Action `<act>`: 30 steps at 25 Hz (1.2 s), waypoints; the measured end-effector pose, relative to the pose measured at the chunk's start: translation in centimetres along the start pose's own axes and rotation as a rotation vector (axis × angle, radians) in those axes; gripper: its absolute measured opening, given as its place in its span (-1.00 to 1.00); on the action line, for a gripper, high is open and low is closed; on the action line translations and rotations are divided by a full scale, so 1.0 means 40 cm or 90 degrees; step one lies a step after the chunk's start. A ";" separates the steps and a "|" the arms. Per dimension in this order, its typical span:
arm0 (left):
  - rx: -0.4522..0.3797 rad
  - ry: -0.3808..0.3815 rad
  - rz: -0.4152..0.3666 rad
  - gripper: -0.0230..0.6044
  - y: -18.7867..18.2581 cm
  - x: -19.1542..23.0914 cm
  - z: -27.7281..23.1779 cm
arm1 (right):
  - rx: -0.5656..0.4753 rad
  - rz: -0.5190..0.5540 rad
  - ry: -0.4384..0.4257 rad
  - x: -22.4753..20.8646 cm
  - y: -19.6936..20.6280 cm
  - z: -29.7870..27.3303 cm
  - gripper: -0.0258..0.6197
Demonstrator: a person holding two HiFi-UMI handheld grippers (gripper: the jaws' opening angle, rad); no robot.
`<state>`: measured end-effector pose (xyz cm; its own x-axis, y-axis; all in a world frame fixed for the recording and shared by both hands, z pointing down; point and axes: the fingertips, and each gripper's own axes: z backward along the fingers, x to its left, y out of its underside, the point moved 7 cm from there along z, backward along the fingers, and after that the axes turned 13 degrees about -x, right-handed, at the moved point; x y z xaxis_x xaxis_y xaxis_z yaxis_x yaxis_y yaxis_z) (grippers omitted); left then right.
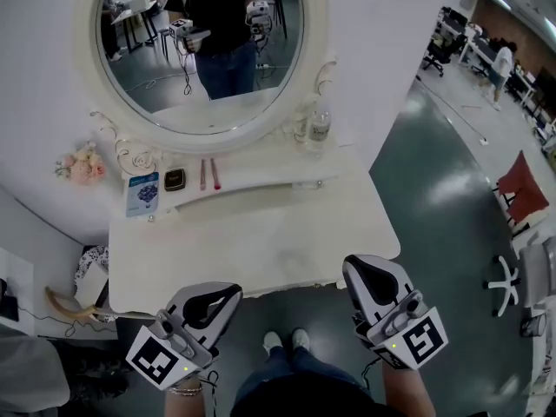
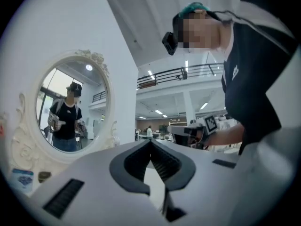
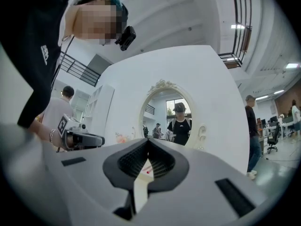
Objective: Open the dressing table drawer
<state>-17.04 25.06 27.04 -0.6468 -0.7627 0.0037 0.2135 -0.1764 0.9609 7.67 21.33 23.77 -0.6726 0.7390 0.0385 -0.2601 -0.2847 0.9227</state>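
Note:
The white dressing table (image 1: 261, 241) with its oval mirror (image 1: 204, 50) stands in front of me. Its drawer front is hidden under the tabletop's near edge in the head view. My left gripper (image 1: 217, 295) hovers just off that front edge at the left, jaws shut with nothing between them. Level with it at the right, my right gripper (image 1: 363, 266) is also shut and empty. In the left gripper view the jaw tips (image 2: 150, 142) meet, with the mirror (image 2: 68, 112) at the left. The right gripper view shows its tips (image 3: 148, 141) closed below the mirror (image 3: 171, 121).
On the table's rear shelf lie a blue card (image 1: 142, 193), a small dark case (image 1: 175, 179), two pink sticks (image 1: 208, 174) and a clear bottle (image 1: 320, 127). Flowers (image 1: 82, 165) sit at the left. A red chair (image 1: 524, 189) stands at the right, where a person (image 3: 253, 135) is standing.

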 end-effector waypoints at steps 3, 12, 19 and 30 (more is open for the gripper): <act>0.031 -0.028 -0.034 -0.88 0.004 -0.027 -0.006 | -0.002 -0.011 0.003 -0.017 -0.006 0.041 -0.87; 0.010 -0.061 -0.046 -0.88 0.035 -0.104 -0.047 | -0.005 0.002 -0.010 -0.067 -0.017 0.131 -0.87; 0.030 -0.088 -0.030 -0.88 0.065 -0.109 -0.066 | 0.002 -0.027 -0.039 -0.093 -0.003 0.134 -0.87; 0.048 -0.052 -0.013 -0.88 0.105 0.091 -0.147 | 0.027 -0.032 0.002 -0.196 0.088 -0.021 -0.87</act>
<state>-14.19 17.88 29.44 -0.7089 -0.7053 0.0028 0.1450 -0.1418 0.9792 11.46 14.01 26.41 -0.6615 0.7499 -0.0087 -0.2640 -0.2219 0.9386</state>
